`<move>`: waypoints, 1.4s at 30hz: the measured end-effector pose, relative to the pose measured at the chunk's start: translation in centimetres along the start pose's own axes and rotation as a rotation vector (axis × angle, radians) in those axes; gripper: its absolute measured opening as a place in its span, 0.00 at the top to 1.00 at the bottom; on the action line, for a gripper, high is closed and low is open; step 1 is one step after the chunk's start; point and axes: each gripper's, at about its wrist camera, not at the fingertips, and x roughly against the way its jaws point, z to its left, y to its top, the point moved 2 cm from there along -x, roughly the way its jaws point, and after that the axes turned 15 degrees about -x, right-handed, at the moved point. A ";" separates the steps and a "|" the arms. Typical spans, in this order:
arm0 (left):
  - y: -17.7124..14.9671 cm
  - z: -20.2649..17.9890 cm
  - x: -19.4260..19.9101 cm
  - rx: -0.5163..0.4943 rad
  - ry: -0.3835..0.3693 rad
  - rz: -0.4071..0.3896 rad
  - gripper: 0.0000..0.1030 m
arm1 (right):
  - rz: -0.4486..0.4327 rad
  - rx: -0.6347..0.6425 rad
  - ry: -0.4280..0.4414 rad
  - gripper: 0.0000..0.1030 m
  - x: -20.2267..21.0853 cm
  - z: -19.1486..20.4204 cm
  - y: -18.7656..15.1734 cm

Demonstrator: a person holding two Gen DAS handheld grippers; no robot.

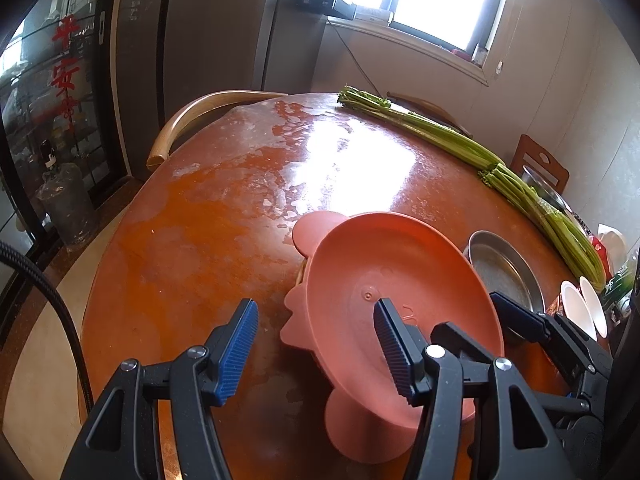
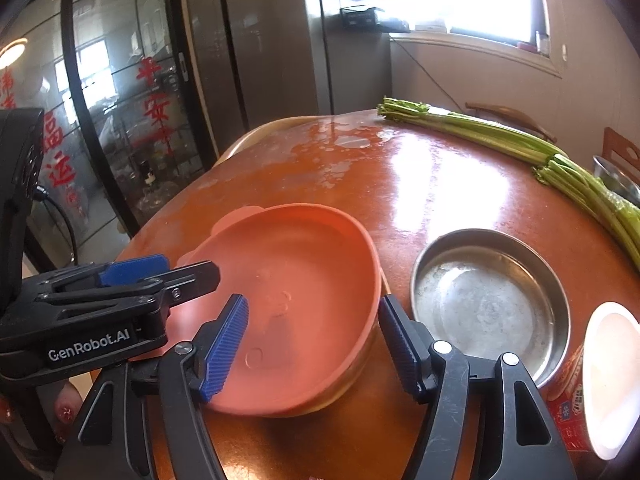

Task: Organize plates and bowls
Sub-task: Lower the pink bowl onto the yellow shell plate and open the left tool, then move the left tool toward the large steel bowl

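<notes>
A pink plastic bowl with ear-shaped tabs point(image 1: 384, 280) point(image 2: 296, 280) sits on the brown round table point(image 1: 200, 220), resting on a yellowish dish that shows only at its lower rim. My left gripper point(image 1: 316, 348) is open, its right finger over the bowl's inside and its left finger outside the rim. My right gripper point(image 2: 314, 348) is open and straddles the bowl's near right rim. A steel pan point(image 2: 488, 300) point(image 1: 504, 272) stands empty just right of the bowl.
Two bundles of green stalks point(image 1: 460, 144) point(image 2: 520, 148) lie along the far right of the table. White bowls point(image 1: 584, 308) and a white cup on a red packet point(image 2: 608, 376) stand at the right edge. A wooden chair back point(image 1: 188, 120) is behind the table.
</notes>
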 end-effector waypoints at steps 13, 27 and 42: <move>0.1 0.2 1.8 0.001 -0.008 -0.038 0.42 | -0.113 0.001 -0.056 0.31 2.4 -0.3 -0.3; 0.2 -1.8 5.6 -0.051 -0.045 -0.116 0.42 | -0.199 -0.053 -0.072 0.31 9.7 -2.2 -1.7; -0.5 -8.0 9.1 -0.154 -0.102 -0.165 0.41 | -0.299 -0.257 -0.288 0.31 19.4 -10.8 -4.4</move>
